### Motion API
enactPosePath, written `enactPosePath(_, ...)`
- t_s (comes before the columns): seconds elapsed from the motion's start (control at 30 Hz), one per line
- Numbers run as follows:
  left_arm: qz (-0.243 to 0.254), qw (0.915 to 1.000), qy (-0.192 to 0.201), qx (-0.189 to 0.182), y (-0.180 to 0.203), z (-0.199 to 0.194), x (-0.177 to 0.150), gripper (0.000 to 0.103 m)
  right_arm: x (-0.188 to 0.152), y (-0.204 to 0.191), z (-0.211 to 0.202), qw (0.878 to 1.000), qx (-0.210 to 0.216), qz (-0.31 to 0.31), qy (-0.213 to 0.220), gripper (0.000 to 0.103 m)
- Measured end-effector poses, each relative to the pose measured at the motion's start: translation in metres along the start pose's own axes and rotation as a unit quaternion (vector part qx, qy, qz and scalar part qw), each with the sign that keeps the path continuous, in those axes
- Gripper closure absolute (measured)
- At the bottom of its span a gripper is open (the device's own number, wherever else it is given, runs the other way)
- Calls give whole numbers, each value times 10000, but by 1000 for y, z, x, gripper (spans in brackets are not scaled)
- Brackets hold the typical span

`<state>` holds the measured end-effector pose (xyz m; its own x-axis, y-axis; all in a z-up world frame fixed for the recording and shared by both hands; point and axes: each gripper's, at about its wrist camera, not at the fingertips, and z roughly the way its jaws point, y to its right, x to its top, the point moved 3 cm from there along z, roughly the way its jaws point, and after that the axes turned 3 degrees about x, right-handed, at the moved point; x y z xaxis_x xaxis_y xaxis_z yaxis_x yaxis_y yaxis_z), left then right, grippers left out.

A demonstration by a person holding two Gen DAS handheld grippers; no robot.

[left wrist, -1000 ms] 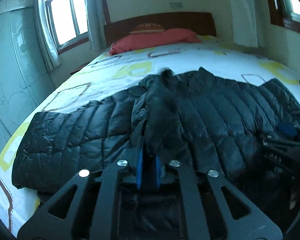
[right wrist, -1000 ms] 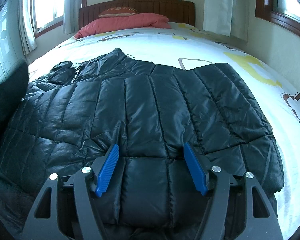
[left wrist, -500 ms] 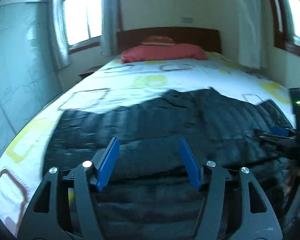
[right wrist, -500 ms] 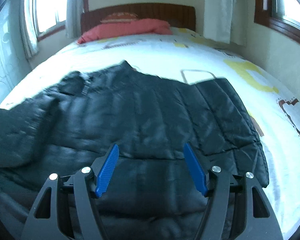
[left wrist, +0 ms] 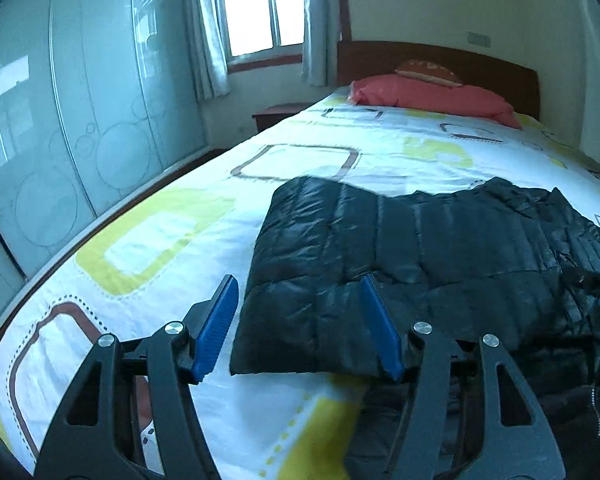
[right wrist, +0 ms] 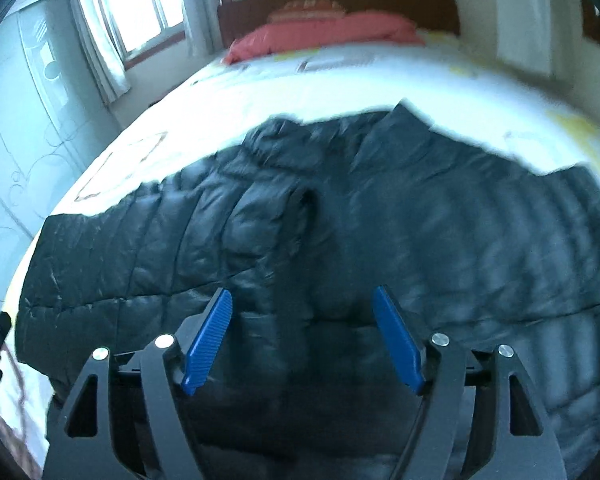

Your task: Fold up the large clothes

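From the left wrist camera, I see my left claw (left wrist: 298, 326) standing open with nothing pinched; its jaws have just been opening and now hold apart. The near left corner of the black puffer jacket (left wrist: 400, 264) lies between the blue fingers (left wrist: 216, 326), but neither pad presses on it. The jacket lies on the bed (left wrist: 172, 240), over the patterned sheet, with its left edge squared off and a red pillow (left wrist: 428, 96) well beyond it at the headboard. That straight left edge looks to me like a sleeve or side already turned inward.

From the right wrist camera, blurred, my right claw (right wrist: 302, 338) hovers over the middle of the jacket, its jaws apart and empty; they have just been closing a little, with only the jacket's surface below them. I see the collar at the far side and a thick ridge of fabric running down the centre, which I take for the folded-over part. The right portion spreads flat and wide.

I judge the fold barely begun: one side seems turned in, the other side and the lengthwise fold remain.
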<state>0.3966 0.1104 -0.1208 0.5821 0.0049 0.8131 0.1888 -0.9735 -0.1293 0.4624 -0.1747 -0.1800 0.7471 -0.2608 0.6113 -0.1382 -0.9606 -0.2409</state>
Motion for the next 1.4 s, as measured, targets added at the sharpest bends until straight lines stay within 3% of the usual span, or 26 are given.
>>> enactPosePath(0.03,-12,10000,-16,0,-2,1,-1,40,-1,-1,1,10000,-10,-27,24,51)
enactPosePath(0.07,-21,10000,-26,1,-4,1,-2,40,-1,-4,-1,9998,177,-44,33,76)
enactPosePath(0.1,-37,10000,-29,-8,-5,1,-3,40,0,-5,-5,9997,236,-11,64,81)
enactPosePath(0.23,-96,9999,18,-49,-11,-4,0,40,8,8,-41,9985,150,-4,527,85)
enactPosePath(0.37,-274,9994,30,-195,-14,-11,5,38,16,49,-72,9970,-117,146,748,85)
enactPosePath(0.57,-170,9989,75,-422,8,-17,9,34,13,122,-98,9924,-887,270,814,85)
enactPosePath(0.73,96,9987,22,-495,33,-13,4,34,-1,168,-92,9910,-1149,433,533,85)
enactPosePath(0.83,283,9982,-88,-511,47,-5,-1,34,-10,183,-80,9920,-1111,524,287,79)
enactPosePath(1.0,448,9973,-184,-557,61,5,1,34,-13,190,-96,9909,-1187,438,454,48)
enactPosePath(1.07,480,9972,-129,-557,64,6,7,34,-9,189,-116,9851,-1485,392,768,38)
enactPosePath(1.13,487,9973,-75,-551,66,9,15,34,-1,185,-130,9791,-1695,334,1070,36)
enactPosePath(1.2,443,9974,-80,-558,69,14,23,34,12,180,-132,9792,-1585,285,1231,36)
enactPosePath(1.33,511,9973,-140,-505,85,38,37,34,31,163,-102,9894,-1054,133,991,37)
enactPosePath(1.4,536,9971,-245,-489,93,51,40,34,35,158,-81,9916,-1016,22,804,38)
